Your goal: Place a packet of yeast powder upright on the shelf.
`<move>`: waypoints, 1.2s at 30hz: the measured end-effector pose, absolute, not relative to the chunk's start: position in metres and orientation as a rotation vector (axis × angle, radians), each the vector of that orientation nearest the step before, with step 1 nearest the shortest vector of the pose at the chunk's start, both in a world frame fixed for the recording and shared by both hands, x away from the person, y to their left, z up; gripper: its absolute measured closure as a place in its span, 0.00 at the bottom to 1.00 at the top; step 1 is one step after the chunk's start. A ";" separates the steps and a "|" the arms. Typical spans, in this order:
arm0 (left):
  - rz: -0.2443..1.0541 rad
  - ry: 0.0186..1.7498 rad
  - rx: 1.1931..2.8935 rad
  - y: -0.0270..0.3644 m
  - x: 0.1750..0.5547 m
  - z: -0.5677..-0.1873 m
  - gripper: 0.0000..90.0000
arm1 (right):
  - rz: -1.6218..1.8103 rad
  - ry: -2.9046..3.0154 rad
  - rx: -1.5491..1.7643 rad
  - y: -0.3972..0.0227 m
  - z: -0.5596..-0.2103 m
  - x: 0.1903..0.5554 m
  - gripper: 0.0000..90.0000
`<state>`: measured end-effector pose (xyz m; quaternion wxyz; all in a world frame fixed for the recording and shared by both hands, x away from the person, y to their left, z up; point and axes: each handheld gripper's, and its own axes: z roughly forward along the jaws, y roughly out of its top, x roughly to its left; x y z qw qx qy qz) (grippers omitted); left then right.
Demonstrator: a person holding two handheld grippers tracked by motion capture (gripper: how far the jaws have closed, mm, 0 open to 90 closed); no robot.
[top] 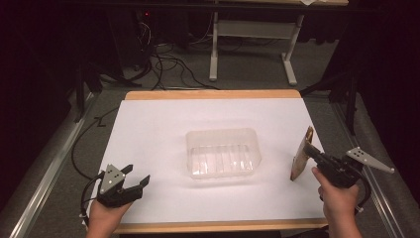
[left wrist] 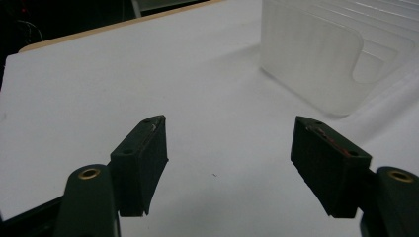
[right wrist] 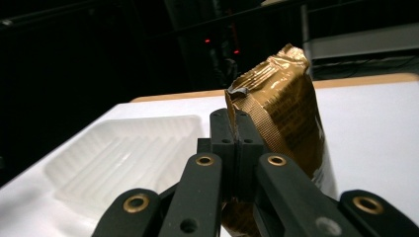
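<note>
In the high view the right gripper (top: 311,150) sits at the right edge of the frame, a little below the middle, gripped by the person's right hand (top: 338,198) that comes up from the lower right corner; its jaws are clenched on the edge of a gold foil packet (top: 302,157), which stands on end and tilts slightly, lifted clear of the white table (top: 163,124). The right gripper view shows the same grip from close up: the two black jaws meet in the lower middle of the frame with the crimped seam of the packet (right wrist: 281,113) pinched between them, the crinkled gold wrapper rising to the upper right of centre. The clear plastic tray (top: 223,152) lies in the middle of the high view, well apart from the packet and to its left; in the right gripper view it shows at the lower left (right wrist: 123,158), ribbed along its floor. The left gripper (top: 133,181) rests low at the lower left of the high view, held by the left hand (top: 104,218), with its jaws spread wide and nothing between them; the left gripper view shows bare white table between them and the tray's wall (left wrist: 316,64) at the upper right
</note>
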<state>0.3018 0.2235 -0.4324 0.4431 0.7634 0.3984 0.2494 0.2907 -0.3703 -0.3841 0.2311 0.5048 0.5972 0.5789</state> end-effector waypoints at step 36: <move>0.629 0.968 1.884 0.222 0.298 -0.432 0.34 | 1.714 1.640 1.188 -0.341 -0.360 0.291 1.00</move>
